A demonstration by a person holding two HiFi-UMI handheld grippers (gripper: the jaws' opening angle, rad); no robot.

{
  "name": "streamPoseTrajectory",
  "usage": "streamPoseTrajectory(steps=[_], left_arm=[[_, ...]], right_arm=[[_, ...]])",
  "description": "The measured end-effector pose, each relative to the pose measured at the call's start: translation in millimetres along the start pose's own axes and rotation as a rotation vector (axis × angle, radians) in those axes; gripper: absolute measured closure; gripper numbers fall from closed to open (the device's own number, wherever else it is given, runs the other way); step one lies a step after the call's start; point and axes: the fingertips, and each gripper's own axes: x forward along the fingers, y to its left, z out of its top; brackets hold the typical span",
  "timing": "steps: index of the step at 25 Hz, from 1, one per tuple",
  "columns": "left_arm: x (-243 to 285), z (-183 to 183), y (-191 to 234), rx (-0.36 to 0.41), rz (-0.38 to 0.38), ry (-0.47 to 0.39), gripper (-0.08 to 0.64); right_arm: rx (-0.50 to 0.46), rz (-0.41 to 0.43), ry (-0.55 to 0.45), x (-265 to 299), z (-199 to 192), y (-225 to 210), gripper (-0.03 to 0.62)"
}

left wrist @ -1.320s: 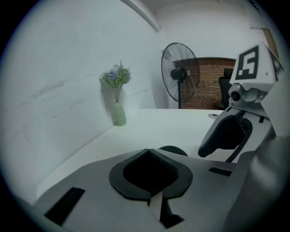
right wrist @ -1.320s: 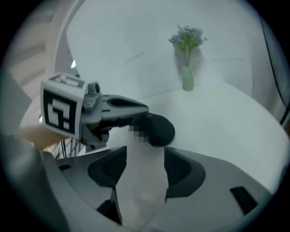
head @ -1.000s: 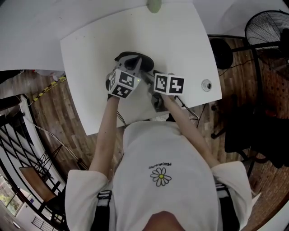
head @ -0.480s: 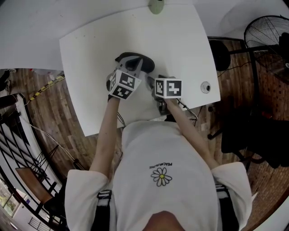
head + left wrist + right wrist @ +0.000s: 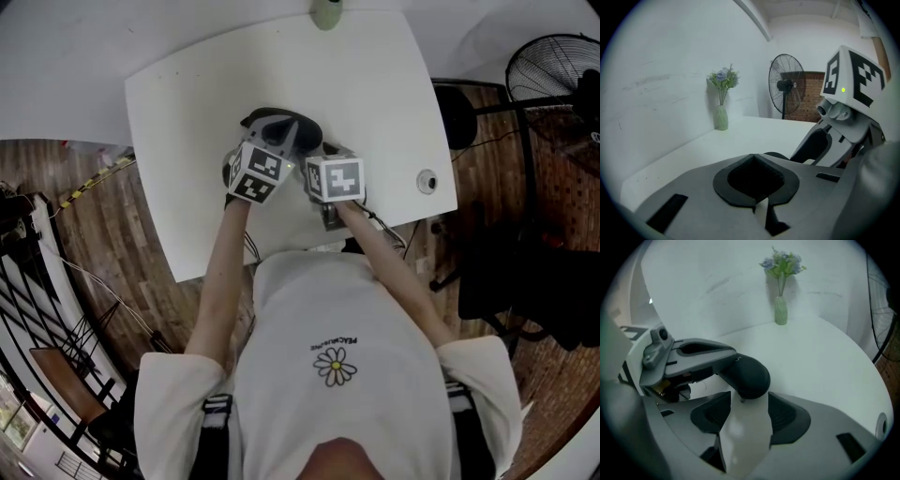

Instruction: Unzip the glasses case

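- The left tool [image 5: 754,164] is clenched: its two dark pads meet along a seam, and only the notch cut into the pads stays open between them.
- From the right tool's camera, the left tool's grey fingers [image 5: 701,352] reach in from the left and end against the left end of the glasses case [image 5: 749,373]. Whether they pinch a part of it I cannot tell.
- The right tool [image 5: 745,408] is released. Its pads stand well apart, with a strip of bare white worktop [image 5: 375,84] showing between them.
- The rounded near end of the case sits just at the mouth of the right tool, centred between the two pads. Neither pad presses on it.
- A tiny nub [image 5: 742,400] shows at the case's near lower edge, too small to make out.
- The case is dark, smooth and closed-looking from this side. It lies flat on the worktop.
- From overhead, both tools sit side by side near the middle of the worktop, the left one at left and the right one at right, and both point away from the person. The case lies just on their far side, closer to the left tool.
- A green vase of flowers [image 5: 781,310] stands at the far edge of the worktop, well apart from the case.
- A standing fan [image 5: 787,89] is on the floor off to the right.
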Motion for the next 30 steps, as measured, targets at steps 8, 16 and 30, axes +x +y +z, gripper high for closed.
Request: streamPoseTrajectory(steps=[8,16,30], left_arm=[[1.1,1.7,1.8,-0.024,-0.006,-0.01,0.546],[0.7,1.4,2.9,-0.035,-0.012,-0.02,0.546],[1.6,1.7,5.0,-0.046,0.002,-0.022,0.545]], right_arm=[[-0.146,-0.141,-0.1,-16.4,7.2,-15.4,0.351],[-0.18,-0.144,-0.088,-24.0,-10.1,-22.7,0.462],[-0.056,-0.059,-0.011,12.7,-5.5,0.9,0.472]])
